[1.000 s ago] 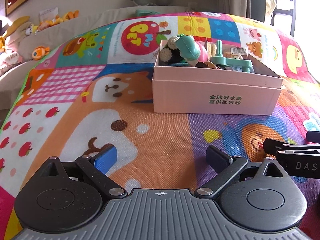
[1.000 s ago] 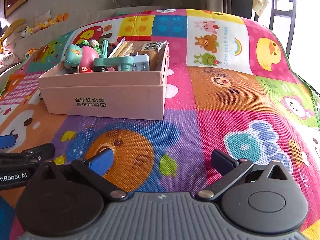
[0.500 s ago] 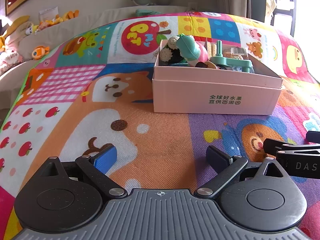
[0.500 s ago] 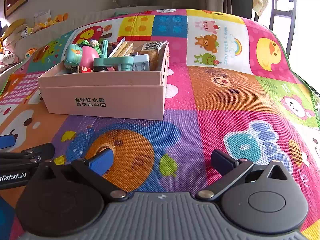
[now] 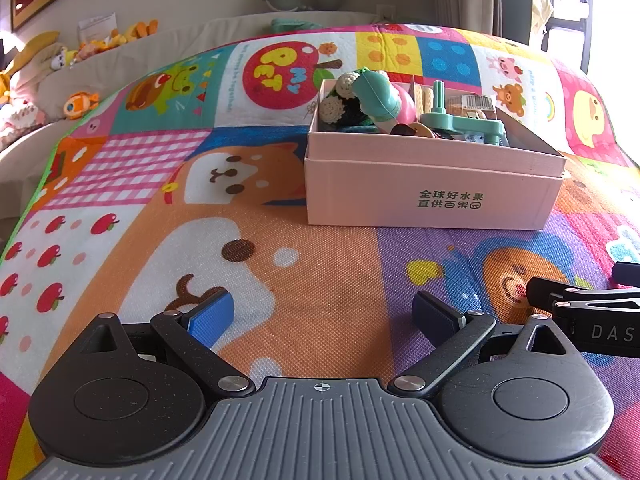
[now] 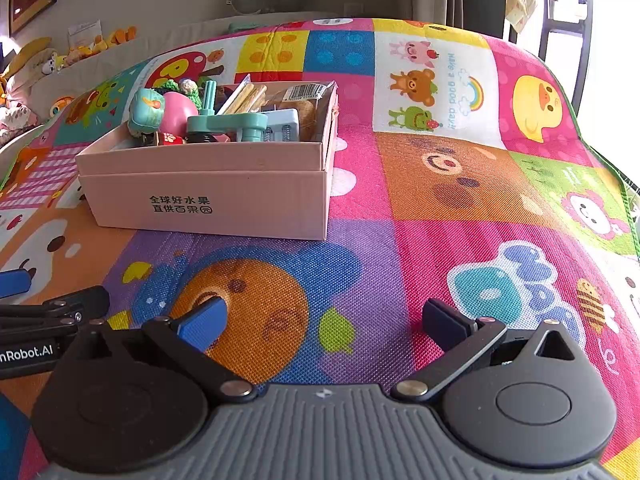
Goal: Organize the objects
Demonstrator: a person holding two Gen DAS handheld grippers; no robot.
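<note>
A pink cardboard box [image 5: 432, 196] stands on the colourful play mat, ahead and right in the left wrist view. In the right wrist view the box [image 6: 208, 196] is ahead and left. It holds several small things: a teal and pink toy [image 5: 380, 100], crocheted pieces [image 5: 336, 108], a teal plastic tool [image 6: 228, 124], wooden sticks [image 6: 244, 98] and a wrapped snack [image 6: 308, 94]. My left gripper [image 5: 322, 314] is open and empty, low over the mat. My right gripper [image 6: 324, 322] is open and empty, beside the left one.
The play mat [image 6: 460, 184] covers the whole surface and ends at a green edge on the right [image 6: 624, 200] and left [image 5: 36, 196]. Plush toys [image 5: 80, 104] lie on a sofa at the far left. A window and chair [image 6: 560, 36] are at the back right.
</note>
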